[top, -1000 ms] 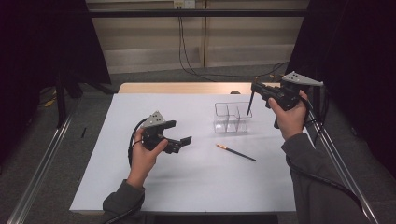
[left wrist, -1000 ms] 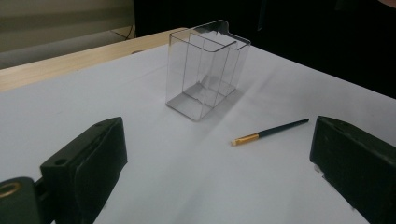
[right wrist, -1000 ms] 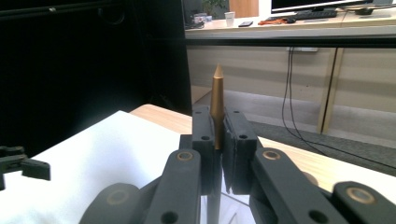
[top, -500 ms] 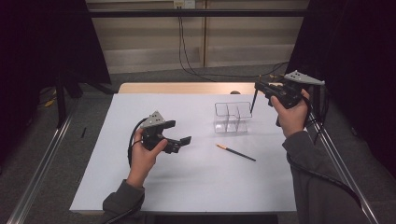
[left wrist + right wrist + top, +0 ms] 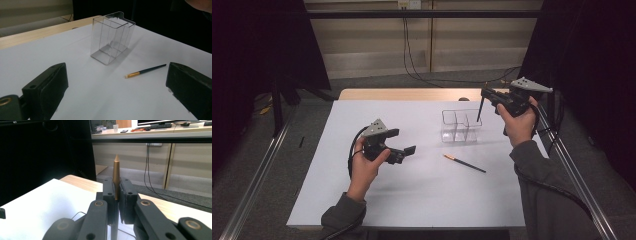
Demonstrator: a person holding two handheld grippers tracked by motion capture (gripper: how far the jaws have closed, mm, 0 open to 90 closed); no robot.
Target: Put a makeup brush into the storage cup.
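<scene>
Gold-tipped brush (image 5: 116, 173) stands upright, pinched in the right gripper (image 5: 492, 96) above the clear ribbed organiser (image 5: 460, 125); another slim brush (image 5: 464, 163) lies flat on the white desk (image 5: 412, 200); left gripper (image 5: 404, 145) jaws gape empty

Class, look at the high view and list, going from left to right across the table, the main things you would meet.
Left hand-held gripper → clear divided container → right hand-held gripper, which holds a brush hanging above the container. The second brush lying on the white tabletop overlaps the container's span, so it is left out.
</scene>
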